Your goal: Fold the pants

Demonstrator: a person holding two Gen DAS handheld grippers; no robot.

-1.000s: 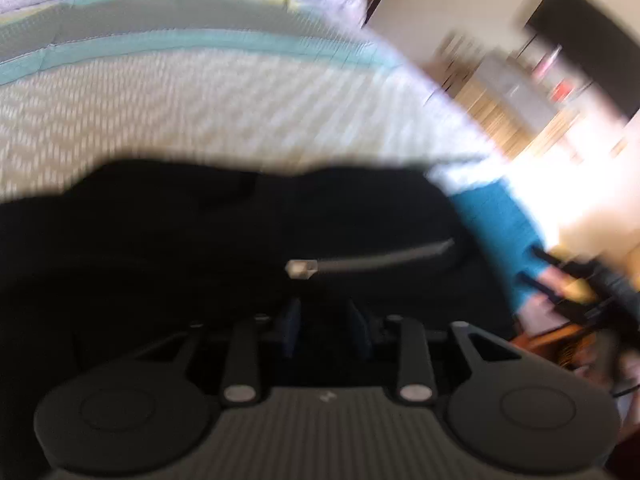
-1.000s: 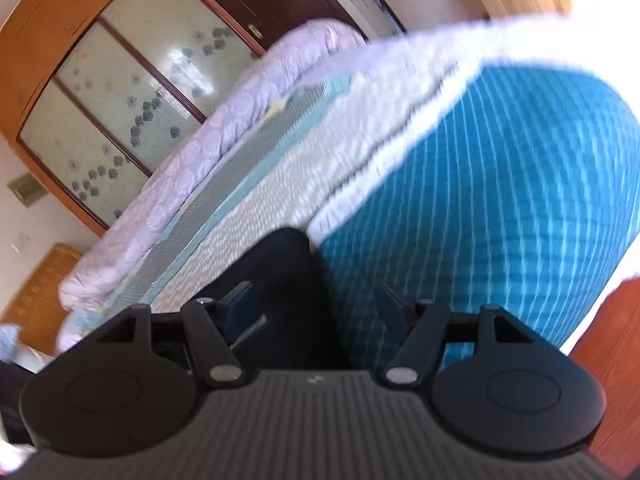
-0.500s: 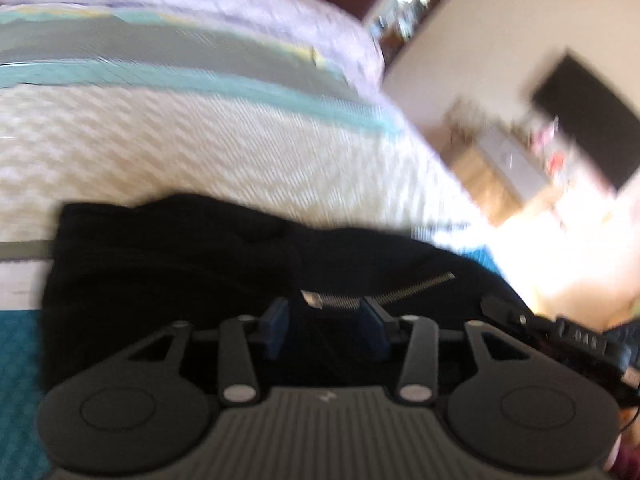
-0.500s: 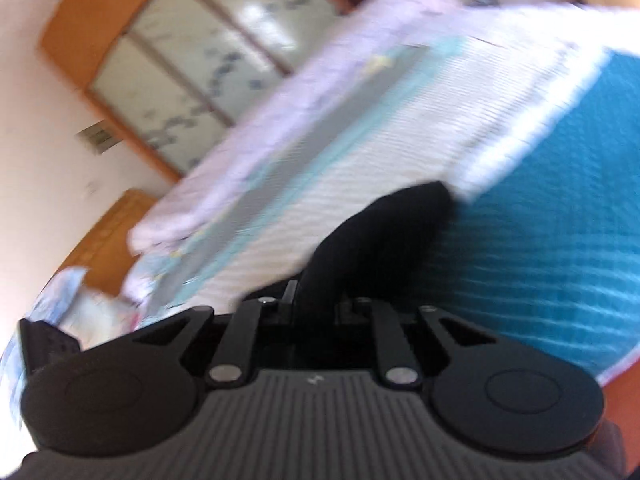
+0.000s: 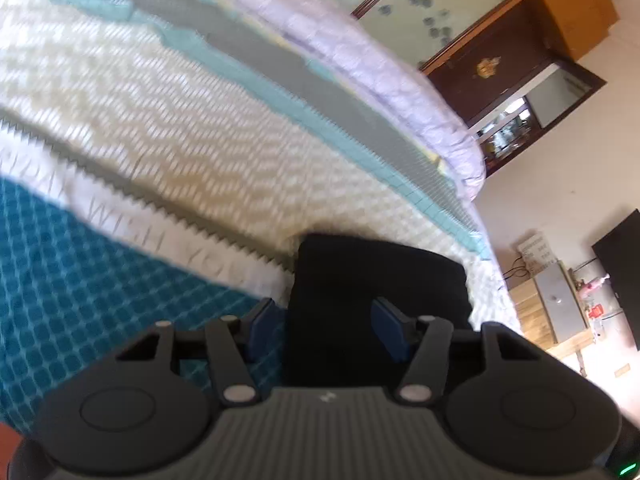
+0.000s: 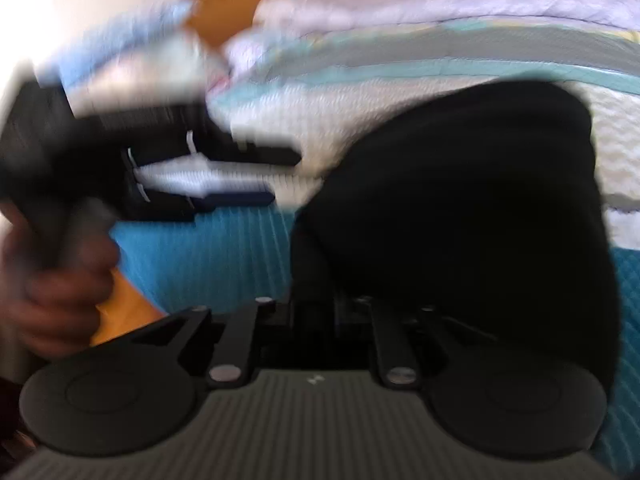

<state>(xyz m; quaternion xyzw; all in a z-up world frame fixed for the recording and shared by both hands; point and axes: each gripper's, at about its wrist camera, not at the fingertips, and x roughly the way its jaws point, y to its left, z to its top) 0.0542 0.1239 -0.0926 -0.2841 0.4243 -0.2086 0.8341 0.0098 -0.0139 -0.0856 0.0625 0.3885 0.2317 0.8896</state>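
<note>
The black pants (image 5: 376, 280) lie folded on the bed, over the border between the white and teal parts of the cover. My left gripper (image 5: 326, 326) is open, its blue pads either side of the near edge of the pants, gripping nothing. In the right wrist view the pants (image 6: 472, 208) fill the middle and right as a dark mound. My right gripper (image 6: 314, 312) is shut on a fold of the pants at their near left edge. My left gripper also shows in the right wrist view (image 6: 240, 176), open, held in a hand at the left.
The bed cover has a teal quilted part (image 5: 100, 280), a white chevron part (image 5: 180, 120) and a lilac quilt (image 5: 360, 52) at the far side. A wooden wardrobe (image 5: 460, 8) stands beyond; a low cabinet (image 5: 556, 304) and floor lie off the bed's right edge.
My left gripper has opened and drawn off the zipper area to the pants' edge. My right gripper stays shut on the pants and has swung round, the cloth now bunched in front of it.
</note>
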